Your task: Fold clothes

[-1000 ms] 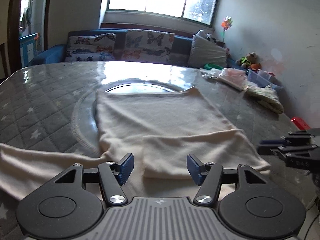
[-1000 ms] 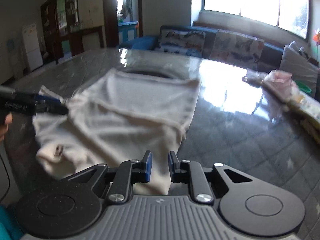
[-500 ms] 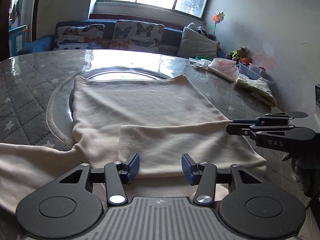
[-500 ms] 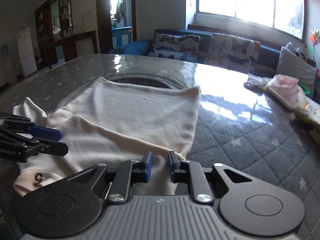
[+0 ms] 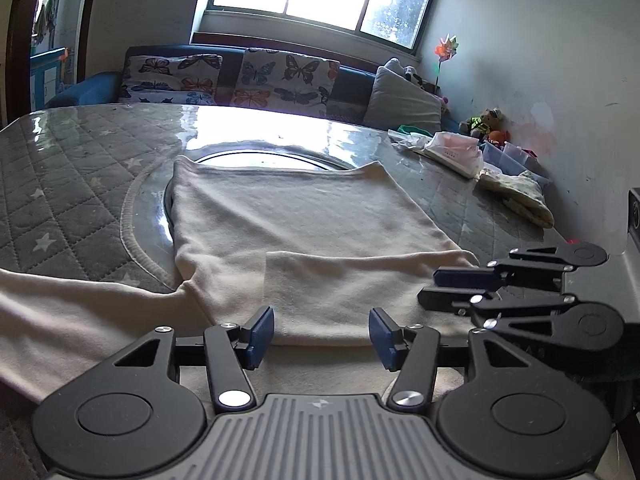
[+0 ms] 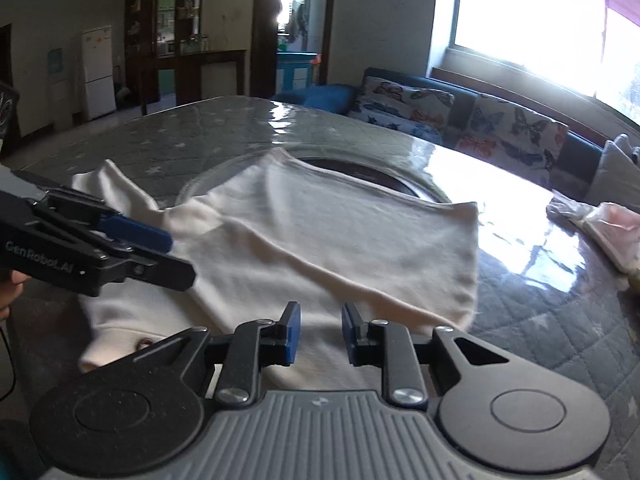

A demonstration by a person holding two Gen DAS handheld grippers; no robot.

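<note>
Left gripper (image 5: 321, 330): fingers spread wide, nothing between them, poised just above the near edge of the cream garment (image 5: 304, 224). Right gripper (image 6: 319, 334): fingers parted by a narrower gap, likewise empty, low over the same cloth near its right side; in the left view it shows side-on just right of the left fingers.

Directly ahead of the left fingers lies a sleeve (image 5: 360, 284) already turned in across the body. The opposite sleeve (image 5: 72, 312) trails out flat to the left of those fingers, unfolded. The garment lies spread on the desk (image 5: 68, 184), its far hem over a round glass inset.

Assessment: one sleeve fold is done; the task is in its early half. The next move likely requires the left fingers to close on the loose sleeve and carry it inward.
</note>
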